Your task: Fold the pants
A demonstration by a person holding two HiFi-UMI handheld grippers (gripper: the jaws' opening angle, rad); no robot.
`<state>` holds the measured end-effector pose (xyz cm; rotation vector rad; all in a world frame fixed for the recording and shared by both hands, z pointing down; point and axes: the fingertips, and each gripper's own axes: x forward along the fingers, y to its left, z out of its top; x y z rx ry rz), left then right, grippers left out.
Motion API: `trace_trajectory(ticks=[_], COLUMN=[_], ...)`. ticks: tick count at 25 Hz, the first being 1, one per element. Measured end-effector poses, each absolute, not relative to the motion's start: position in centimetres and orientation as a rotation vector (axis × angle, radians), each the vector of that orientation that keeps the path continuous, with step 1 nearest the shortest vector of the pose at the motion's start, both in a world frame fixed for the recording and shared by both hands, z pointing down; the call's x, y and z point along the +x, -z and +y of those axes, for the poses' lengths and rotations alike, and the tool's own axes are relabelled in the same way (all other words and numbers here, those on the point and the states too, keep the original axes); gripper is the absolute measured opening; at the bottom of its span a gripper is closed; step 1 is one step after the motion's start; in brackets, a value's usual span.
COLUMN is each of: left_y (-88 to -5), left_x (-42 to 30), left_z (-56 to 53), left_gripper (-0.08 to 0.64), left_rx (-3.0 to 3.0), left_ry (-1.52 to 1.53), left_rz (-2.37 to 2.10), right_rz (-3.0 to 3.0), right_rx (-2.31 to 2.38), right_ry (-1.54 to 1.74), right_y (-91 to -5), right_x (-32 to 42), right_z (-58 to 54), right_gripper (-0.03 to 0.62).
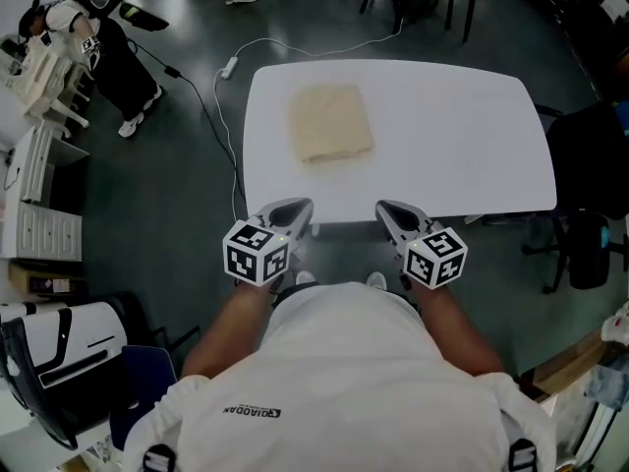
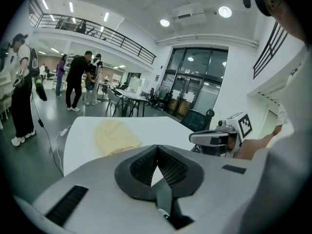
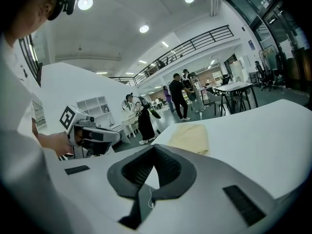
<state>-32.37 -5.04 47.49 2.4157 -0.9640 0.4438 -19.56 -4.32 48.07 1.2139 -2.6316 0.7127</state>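
The pants lie folded into a small beige rectangle on the far left part of the white table. They also show in the left gripper view as the pants and in the right gripper view as the pants. My left gripper and right gripper hang side by side at the table's near edge, close to my body and well short of the pants. The jaws of both meet at the tips with nothing between them: left gripper, right gripper.
A power strip with its cable lies on the floor by the table's far left corner. A black office chair stands at the right. A person stands at the far left near white shelves. More chairs and tables stand beyond.
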Motion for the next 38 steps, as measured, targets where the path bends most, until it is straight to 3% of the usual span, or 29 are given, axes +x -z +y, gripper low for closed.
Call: trace_trajectory(ticks=[38], left_y=[-48.14], left_x=[-33.46], left_z=[-4.73], left_gripper=[0.028], left_rx=[2.405], left_ry=[-0.445], left_rz=[-0.960], right_rz=[-2.618], right_rx=[1.187], right_ry=[-0.708], right_y=[-48.11], right_x=[-20.52], right_z=[-4.09], right_gripper=[0.018])
